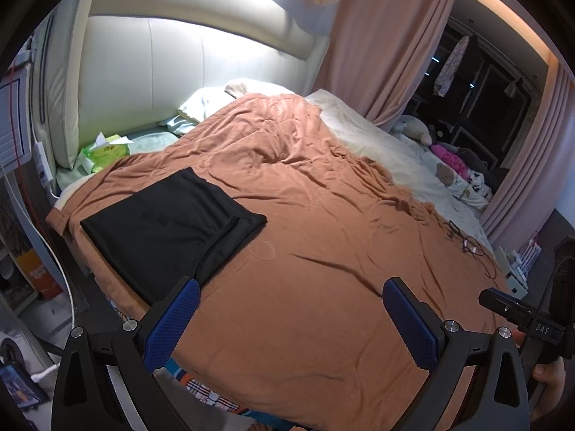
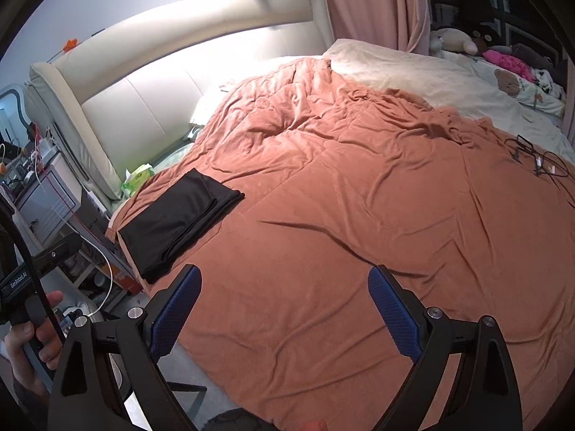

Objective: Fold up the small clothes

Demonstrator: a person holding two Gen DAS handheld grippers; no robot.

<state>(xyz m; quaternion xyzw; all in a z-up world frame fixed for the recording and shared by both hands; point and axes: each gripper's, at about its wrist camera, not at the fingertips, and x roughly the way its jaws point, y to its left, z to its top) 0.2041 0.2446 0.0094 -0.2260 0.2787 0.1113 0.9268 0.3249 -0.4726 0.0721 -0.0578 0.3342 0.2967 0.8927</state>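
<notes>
Cloth (image 1: 169, 226), black and folded flat, lies on the orange blanket (image 1: 323, 251) ahead and to the left of both claws, near the bed's edge. Left claw (image 1: 291, 298) hovers over the blanket with its blue pads (image 1: 172, 323) spread wide and nothing between them; the cloth's near corner sits just beyond its left pad. Right claw (image 2: 284, 287) is also spread and empty above the blanket, with the cloth (image 2: 176, 226) farther to its left. Thin cables (image 2: 539, 161) lie far to the right. A green pack (image 1: 107, 154) rests behind the cloth.
</notes>
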